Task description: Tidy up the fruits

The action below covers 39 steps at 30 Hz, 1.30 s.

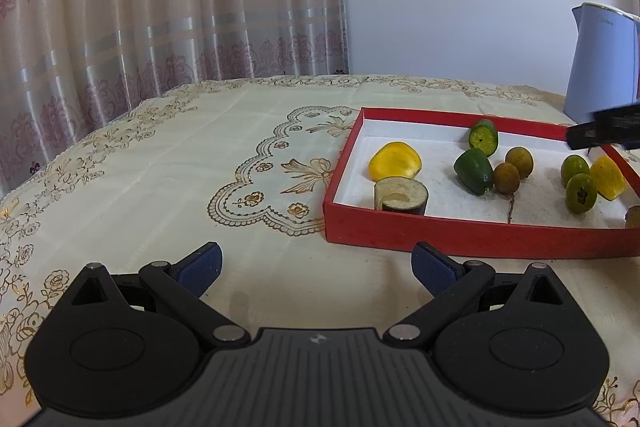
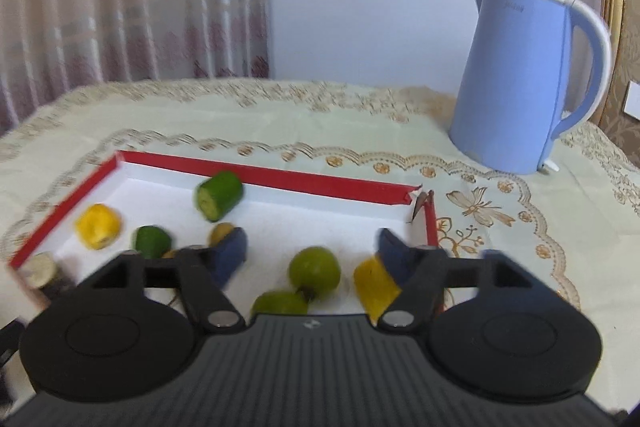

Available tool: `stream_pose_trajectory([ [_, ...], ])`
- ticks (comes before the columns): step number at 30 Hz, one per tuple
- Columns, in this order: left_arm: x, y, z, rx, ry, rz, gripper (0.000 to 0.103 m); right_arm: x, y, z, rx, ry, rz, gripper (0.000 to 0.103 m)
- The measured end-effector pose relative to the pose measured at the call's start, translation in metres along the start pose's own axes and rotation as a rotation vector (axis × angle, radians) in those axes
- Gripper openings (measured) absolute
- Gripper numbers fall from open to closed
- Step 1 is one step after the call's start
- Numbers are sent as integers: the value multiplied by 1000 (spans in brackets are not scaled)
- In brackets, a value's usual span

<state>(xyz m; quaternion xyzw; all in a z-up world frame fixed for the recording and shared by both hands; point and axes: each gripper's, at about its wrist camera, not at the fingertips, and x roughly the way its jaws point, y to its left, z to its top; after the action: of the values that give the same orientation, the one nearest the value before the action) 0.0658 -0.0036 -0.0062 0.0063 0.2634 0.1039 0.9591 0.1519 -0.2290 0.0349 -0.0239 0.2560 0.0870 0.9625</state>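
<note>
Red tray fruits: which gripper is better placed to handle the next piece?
Right. The right gripper hangs open directly over the red tray, with the green round fruits between its fingers. The left gripper is open over bare tablecloth, short of the tray.

Red tray [image 1: 460, 237] on tablecloth holds yellow [image 1: 395, 160], green [image 1: 474, 171], brown fruits [image 1: 519, 161], scattered loosely.

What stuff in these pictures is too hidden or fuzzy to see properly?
- Left wrist view: a brownish thing in the red box, cut off by the picture's right edge.
- Left wrist view: the kettle, cut by the same edge.
- Right wrist view: a small brown fruit, half hidden behind the right gripper and blurred.
</note>
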Motion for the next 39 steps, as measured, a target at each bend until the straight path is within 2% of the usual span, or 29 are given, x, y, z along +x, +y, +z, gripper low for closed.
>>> stream_pose_trajectory([
  [1, 0, 1, 0, -1, 1, -1, 102, -14, 2, -7, -13, -27, 23, 101],
  [2, 0, 1, 0, -1, 1, -1, 102, -28, 5, -14, -28, -51, 46, 103],
  [6, 0, 1, 0, -1, 3, -1, 102, -79, 17, -47, -144, -157, 171, 103],
  [8, 1, 1, 0, -2, 7, -1, 102, -95, 26, -63, -233, -180, 179, 103],
  [11, 4, 2, 0, -1, 27, -6, 102, -98, 41, -82, -358, -112, 137, 103],
  [14, 6, 4, 0, -9, 42, -7, 102, -90, 47, -93, -402, -48, 81, 103],
  [19, 7, 4, 0, -17, 54, -9, 102, -88, 39, -96, -290, -6, 44, 103],
  [24, 4, -1, 1, 1, 38, 17, 102, -91, 40, -100, -204, -14, -85, 103],
  [29, -3, -9, 2, 8, 17, -23, 102, -77, 35, -97, -138, 57, -178, 103],
  [31, -5, -10, 3, -10, 31, -76, 102, -69, 30, -95, -81, 122, -165, 103],
  [32, -5, -12, 2, -11, 36, -106, 102, -68, 28, -94, -51, 135, -131, 103],
  [35, -5, -16, 1, -1, 40, -122, 102, -83, 27, -95, -22, 72, 32, 103],
  [36, -4, -17, 1, 5, 37, -112, 102, -88, 29, -96, -39, 42, 53, 102],
  [38, -4, -17, 2, 5, 35, -101, 102, -92, 37, -96, -107, 12, 32, 91],
  [39, -4, -16, 2, 2, 35, -102, 102, -90, 39, -96, -129, 13, 13, 79],
])
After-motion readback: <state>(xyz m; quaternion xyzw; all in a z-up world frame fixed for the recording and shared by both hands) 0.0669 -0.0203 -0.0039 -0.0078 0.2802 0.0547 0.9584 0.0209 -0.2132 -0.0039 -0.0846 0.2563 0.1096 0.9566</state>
